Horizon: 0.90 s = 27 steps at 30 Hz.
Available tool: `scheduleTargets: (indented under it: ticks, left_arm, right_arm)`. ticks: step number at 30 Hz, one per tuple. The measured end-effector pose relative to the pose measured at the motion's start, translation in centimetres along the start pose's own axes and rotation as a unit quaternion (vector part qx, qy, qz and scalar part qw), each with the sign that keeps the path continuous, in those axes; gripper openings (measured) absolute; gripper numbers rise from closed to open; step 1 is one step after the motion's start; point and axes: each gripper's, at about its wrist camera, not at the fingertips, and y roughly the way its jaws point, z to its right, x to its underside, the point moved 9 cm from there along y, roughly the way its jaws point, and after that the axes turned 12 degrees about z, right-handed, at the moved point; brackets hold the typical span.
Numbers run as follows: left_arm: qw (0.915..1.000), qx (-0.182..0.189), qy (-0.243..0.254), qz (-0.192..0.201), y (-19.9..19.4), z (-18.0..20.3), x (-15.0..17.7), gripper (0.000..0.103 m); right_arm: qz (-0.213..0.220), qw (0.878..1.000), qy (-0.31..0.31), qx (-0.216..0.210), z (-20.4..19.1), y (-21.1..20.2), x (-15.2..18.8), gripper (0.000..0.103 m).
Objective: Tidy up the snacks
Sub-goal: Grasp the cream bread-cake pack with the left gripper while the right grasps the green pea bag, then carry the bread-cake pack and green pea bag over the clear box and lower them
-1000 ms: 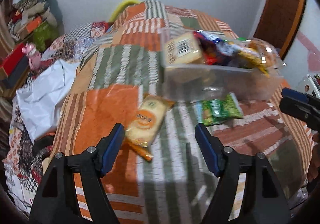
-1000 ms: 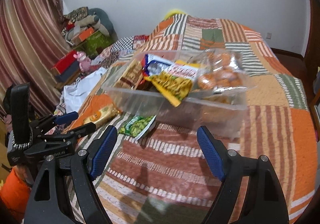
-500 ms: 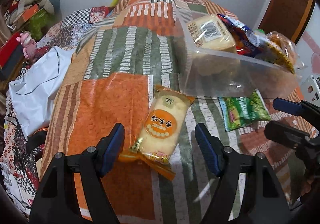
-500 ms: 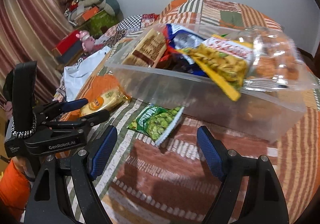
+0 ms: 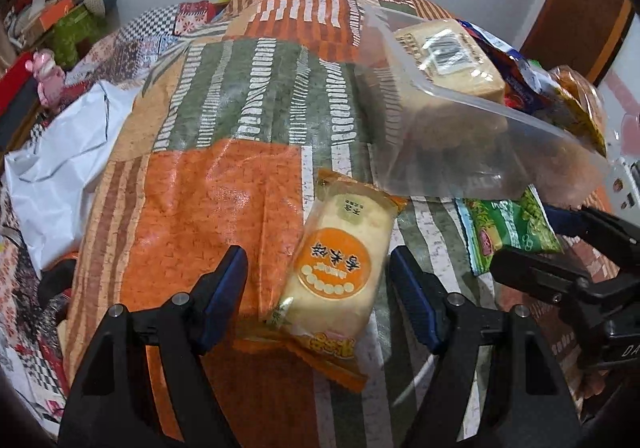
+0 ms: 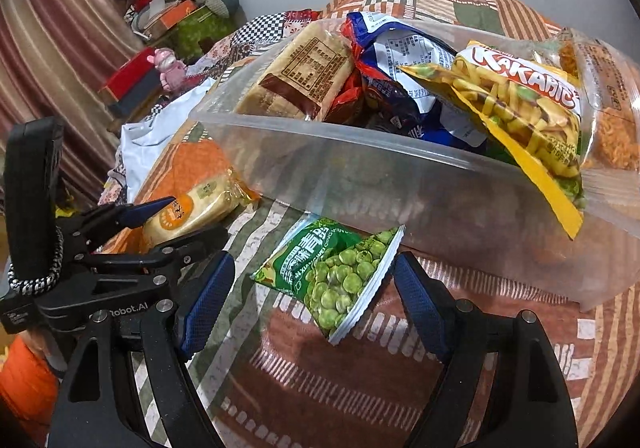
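Left gripper [image 5: 318, 288] spread over orange-labelled pale rice-cracker packet [image 5: 340, 268]; right gripper [image 6: 314, 296] spread around green foil pea packet [image 6: 328, 272], beside clear plastic snack bin [image 6: 400, 183].

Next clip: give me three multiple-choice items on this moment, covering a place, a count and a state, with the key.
1. Where is the green pea packet?
A. inside the clear bin
B. on the bedspread in front of the clear bin
C. on the floor

2. How many snack packets lie on the bedspread outside the bin?
A. two
B. four
C. none

3. How does the left gripper stand?
A. shut on the rice cracker packet
B. shut on nothing
C. open, fingers either side of the rice cracker packet

Key: B, it lies on the bedspread; A, peas and crackers only; C, gaps beside both fingers.
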Motion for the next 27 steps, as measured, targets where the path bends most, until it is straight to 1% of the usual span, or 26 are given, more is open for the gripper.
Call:
scheduleTargets:
  ticks: [1, 2, 3, 4, 5, 6, 7, 8, 9, 10, 13, 14, 17, 19, 22, 27]
  left_arm:
    - [1.0000, 0.001, -0.004, 0.000, 0.1, -0.1, 0.0, 0.073]
    - [1.0000, 0.001, -0.006, 0.001, 0.1, -0.2, 0.0, 0.072]
    - [1.0000, -0.001, -0.006, 0.002, 0.0, -0.3, 0.0, 0.069]
    - [1.0000, -0.005, -0.003, 0.004, -0.1, -0.4, 0.0, 0.063]
    - [1.0000, -0.008, 0.000, 0.006, -0.2, -0.4, 0.0, 0.061]
    - [0.9999, -0.011, 0.003, 0.009, -0.5, -0.4, 0.1, 0.055]
    - [0.9998, -0.014, 0.004, 0.011, -0.6, -0.5, 0.1, 0.049]
    - [0.9997, -0.020, 0.004, 0.012, -0.7, -0.7, 0.1, 0.046]
    - [0.9997, -0.023, 0.004, 0.013, -0.8, -0.8, 0.2, 0.040]
    - [0.9996, -0.025, 0.001, 0.013, -0.9, -1.0, 0.2, 0.037]
    - [0.9997, -0.023, -0.006, 0.012, -1.4, -1.1, 0.3, 0.035]
    - [0.9996, -0.025, -0.004, 0.012, -1.5, -1.1, 0.4, 0.034]
    - [0.9994, -0.030, 0.004, 0.015, -2.0, -0.9, 0.6, 0.034]
    - [0.9994, -0.031, 0.005, 0.017, -2.5, -0.7, 0.7, 0.034]
    - [0.9995, -0.024, -0.003, 0.021, -3.5, -0.6, 0.5, 0.034]
    - [0.9993, -0.011, -0.003, 0.037, -5.3, 0.2, -0.4, 0.034]
  right_arm:
    - [0.001, 1.000, 0.001, 0.002, 0.1, -0.1, 0.0, 0.076]
    - [0.001, 1.000, 0.001, 0.005, 0.2, 0.0, -0.1, 0.071]
    - [0.001, 1.000, 0.000, 0.006, 0.3, -0.1, 0.0, 0.069]
    - [0.001, 1.000, 0.001, 0.007, 0.3, -0.1, 0.0, 0.066]
    - [0.001, 1.000, 0.001, 0.008, 0.4, -0.2, -0.1, 0.063]
    - [0.002, 1.000, 0.000, 0.010, 0.5, -0.2, 0.0, 0.062]
    - [0.001, 1.000, -0.002, 0.013, 0.6, -0.3, 0.0, 0.058]
    - [0.002, 1.000, -0.004, 0.013, 0.6, -0.3, 0.0, 0.057]
    - [0.003, 1.000, -0.005, 0.014, 0.7, -0.4, 0.0, 0.056]
    - [0.004, 1.000, -0.008, 0.014, 0.7, -0.5, 0.0, 0.053]
    - [0.005, 1.000, -0.012, 0.014, 0.6, -0.8, 0.1, 0.050]
    - [0.006, 1.000, -0.013, 0.015, 0.6, -0.9, 0.0, 0.044]
    - [0.009, 1.000, -0.016, 0.010, 0.3, -1.3, 0.2, 0.043]
    - [0.014, 0.999, -0.028, 0.011, 0.0, -1.7, 0.4, 0.039]
    - [0.023, 0.998, -0.047, 0.018, -0.4, -2.3, 0.4, 0.039]
    - [0.037, 0.997, -0.064, 0.011, -1.1, -3.5, -0.2, 0.038]
